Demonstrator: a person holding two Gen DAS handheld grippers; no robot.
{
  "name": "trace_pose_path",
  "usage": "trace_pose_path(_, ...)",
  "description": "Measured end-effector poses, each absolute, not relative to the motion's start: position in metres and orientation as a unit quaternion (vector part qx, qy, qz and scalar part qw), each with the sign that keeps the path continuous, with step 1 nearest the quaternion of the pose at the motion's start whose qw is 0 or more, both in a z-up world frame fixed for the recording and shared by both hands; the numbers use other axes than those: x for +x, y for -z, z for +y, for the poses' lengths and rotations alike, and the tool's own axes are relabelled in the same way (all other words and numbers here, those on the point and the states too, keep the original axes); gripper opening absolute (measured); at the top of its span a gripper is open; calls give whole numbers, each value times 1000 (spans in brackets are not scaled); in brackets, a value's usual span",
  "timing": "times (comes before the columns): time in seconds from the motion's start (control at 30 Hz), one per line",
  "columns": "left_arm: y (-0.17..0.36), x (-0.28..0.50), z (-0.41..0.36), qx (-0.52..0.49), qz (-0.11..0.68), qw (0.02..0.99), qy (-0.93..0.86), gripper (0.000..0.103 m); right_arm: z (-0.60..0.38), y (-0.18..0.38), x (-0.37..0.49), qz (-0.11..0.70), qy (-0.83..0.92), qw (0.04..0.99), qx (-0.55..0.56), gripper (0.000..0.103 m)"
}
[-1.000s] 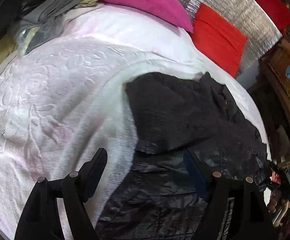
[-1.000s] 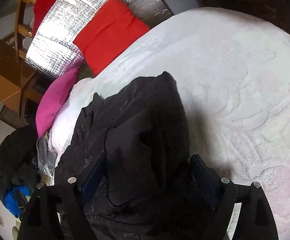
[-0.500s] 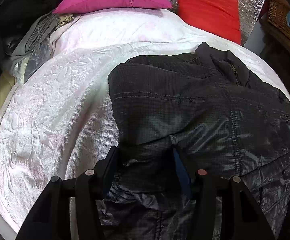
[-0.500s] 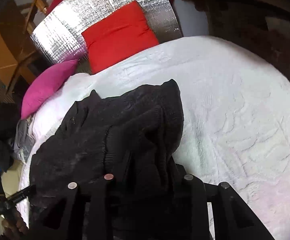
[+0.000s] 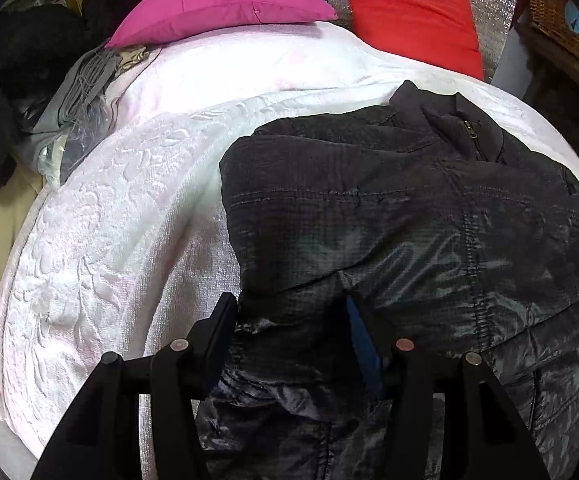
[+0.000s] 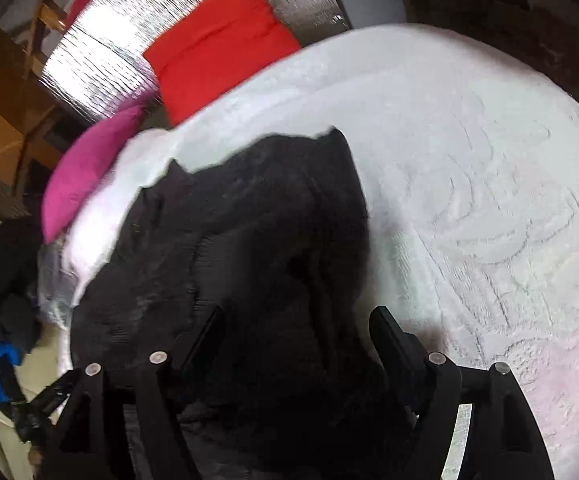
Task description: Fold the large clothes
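Observation:
A black quilted jacket (image 5: pixel 409 208) lies crumpled on the white embossed bedspread (image 5: pixel 129 208), its zip collar toward the far right. My left gripper (image 5: pixel 289 304) is shut on a bunched fold at the jacket's near left edge, and fabric fills the gap between its fingers. In the right wrist view the jacket (image 6: pixel 249 220) is a dark heap on the bedspread (image 6: pixel 469 160). My right gripper (image 6: pixel 297 314) is opening over the jacket's near part. Cloth lies between its jaws, and the right finger (image 6: pixel 389 336) stands apart from it.
A pink pillow (image 5: pixel 217 4) and a red pillow (image 5: pixel 409 12) lean at the head of the bed against a silver foil panel (image 6: pixel 101 52). Grey clothes (image 5: pixel 85 84) are piled at the bed's far left edge. A wicker basket (image 5: pixel 561 16) stands at the right.
My left gripper moved onto the jacket's edge and narrowed onto a fold. My right gripper pinched shut on the cloth half a second ago and has spread wide again.

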State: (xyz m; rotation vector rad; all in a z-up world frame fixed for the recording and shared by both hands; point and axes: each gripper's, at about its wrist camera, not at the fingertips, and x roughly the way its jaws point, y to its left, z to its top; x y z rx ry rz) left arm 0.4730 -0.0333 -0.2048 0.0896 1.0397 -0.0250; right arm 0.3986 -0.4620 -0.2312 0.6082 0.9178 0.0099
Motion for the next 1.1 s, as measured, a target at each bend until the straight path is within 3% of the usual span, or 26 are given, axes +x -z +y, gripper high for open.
trace_pose_path(0.27, 203, 466, -35, 61, 491, 869, 7, 58, -440, 238, 408, 454, 8, 854, 254, 78)
trace_pose_path(0.43, 188, 467, -19, 24, 491, 870, 32, 58, -432, 236, 406, 462, 7, 859, 222, 67)
trace_pose_path(0.5, 173, 467, 4, -18, 478, 878, 32, 65, -435, 234, 406, 463, 5, 858, 221, 66)
trace_pose_path(0.57, 168, 468, 26, -50, 471, 881, 20, 90, -443, 235, 405, 461, 5, 855, 238, 66)
trace_pose_path(0.8, 220, 489, 70, -187, 564, 802, 60, 91, -460, 252, 407, 471, -15, 828, 305, 77)
trace_pose_path(0.9, 222, 490, 61, -196, 559, 800, 96, 89, -460, 255, 406, 471, -28, 822, 320, 75)
trace_pose_path(0.93, 220, 488, 54, -192, 556, 802, 105, 85, -458, 255, 406, 471, -31, 823, 317, 74)
trace_pose_path(0.97, 220, 488, 48, -187, 556, 802, 116, 70, -457, 253, 405, 470, -31, 825, 312, 68)
trace_pose_path(1.1, 217, 484, 32, -150, 552, 815, 98, 48, -447, 240, 400, 462, -29, 842, 279, 46)
